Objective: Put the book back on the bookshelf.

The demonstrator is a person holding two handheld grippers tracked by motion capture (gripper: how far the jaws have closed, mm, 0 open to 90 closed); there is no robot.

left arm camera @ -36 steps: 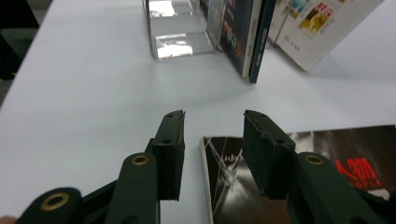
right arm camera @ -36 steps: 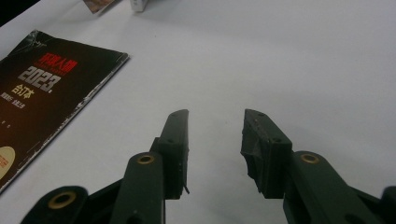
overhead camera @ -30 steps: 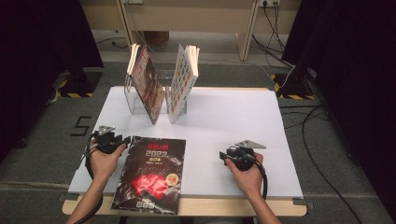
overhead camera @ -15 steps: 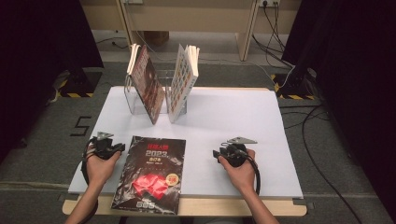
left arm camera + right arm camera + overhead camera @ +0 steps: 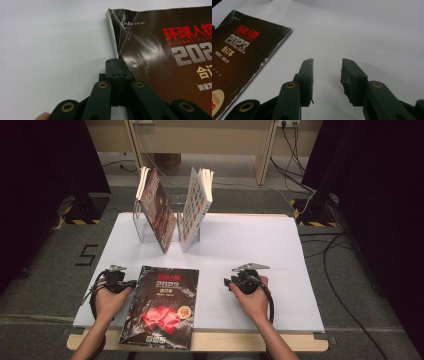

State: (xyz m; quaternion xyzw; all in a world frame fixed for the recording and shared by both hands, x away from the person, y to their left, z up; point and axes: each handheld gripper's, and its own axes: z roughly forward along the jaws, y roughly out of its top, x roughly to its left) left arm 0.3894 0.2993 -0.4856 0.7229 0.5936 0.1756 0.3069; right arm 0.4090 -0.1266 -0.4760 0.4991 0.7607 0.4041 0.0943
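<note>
So the white tabletop [image 5: 260, 250] takes up most of the high view, sitting on a grey carpeted floor [image 5: 370, 310] with cables running off to the right. At the far side there's a clear stand [image 5: 172, 222] holding two books upright-ish: the left book [image 5: 156, 210] with the dark cover leans one way and the right book [image 5: 196, 207] with the light patterned cover leans the other, so they make a V shape, touching low down.

Closer in, a dark magazine [image 5: 161, 306] with a red graphic and "2023" on it lies flat near the front edge, its bottom end hanging a bit over the tabletop edge.

The left hand-held gripper [image 5: 116, 62] sits right at the magazine's left edge near the top corner, jaws pressed together with nothing between them, tips just touching or almost touching the page edges, can't tell which. The right hand-held gripper [image 5: 327, 72] is well off to the right of the magazine, jaws spread apart over bare tabletop, holding nothing
</note>
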